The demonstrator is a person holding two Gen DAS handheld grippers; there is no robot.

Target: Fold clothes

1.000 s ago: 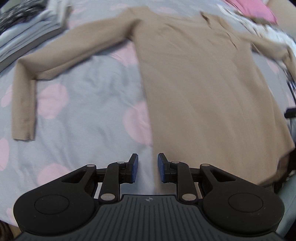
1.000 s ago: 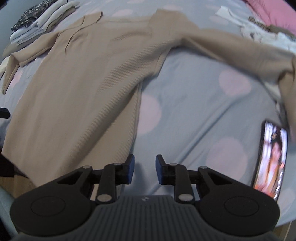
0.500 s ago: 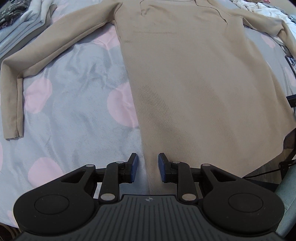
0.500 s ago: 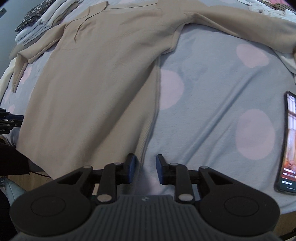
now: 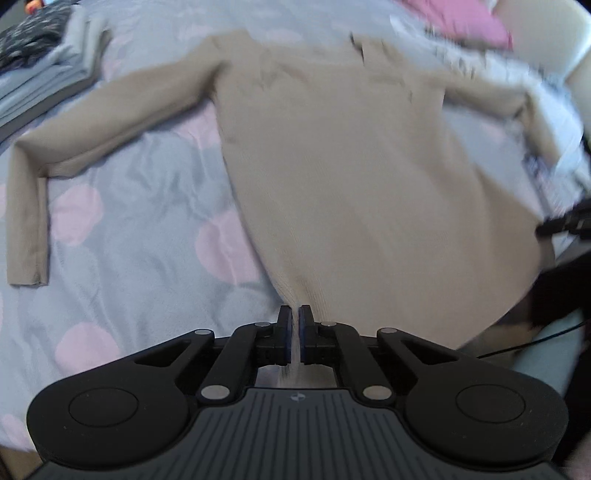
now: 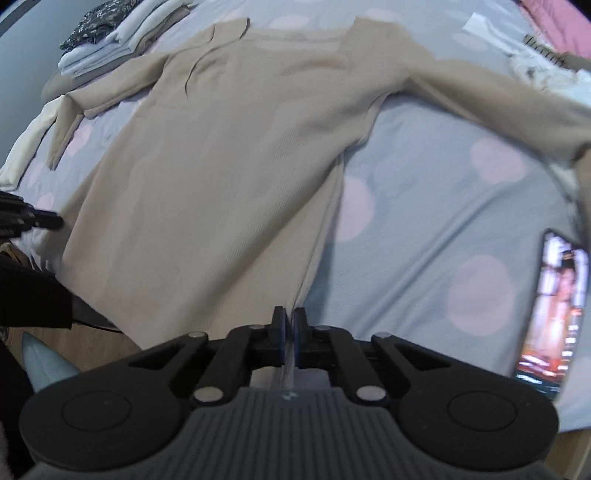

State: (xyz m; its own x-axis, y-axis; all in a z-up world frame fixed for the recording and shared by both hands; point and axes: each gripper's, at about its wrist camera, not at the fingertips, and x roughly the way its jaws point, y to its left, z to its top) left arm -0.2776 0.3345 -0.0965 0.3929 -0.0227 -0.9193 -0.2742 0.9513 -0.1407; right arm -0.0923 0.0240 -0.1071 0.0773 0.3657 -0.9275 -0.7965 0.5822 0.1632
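A long beige knit sweater (image 5: 354,177) lies spread on the bed, sleeves out to both sides, its collar at the far end. My left gripper (image 5: 294,321) is shut on the hem's left corner, and the cloth bunches up between the blue pads. In the right wrist view the same sweater (image 6: 229,177) fills the left half. My right gripper (image 6: 289,323) is shut on the hem's right corner along the side seam. The left sleeve (image 5: 27,206) bends down toward the near edge.
The bed sheet (image 5: 129,229) is grey with pink dots. Folded clothes (image 6: 118,40) are stacked at the far left. A phone (image 6: 554,310) with a lit screen lies at the right edge. White garments and a pink pillow (image 5: 458,26) lie at the far right.
Both grippers were open over the hem corners; they have now shut on the cloth. The hem is pulled up slightly and the views have shifted back.
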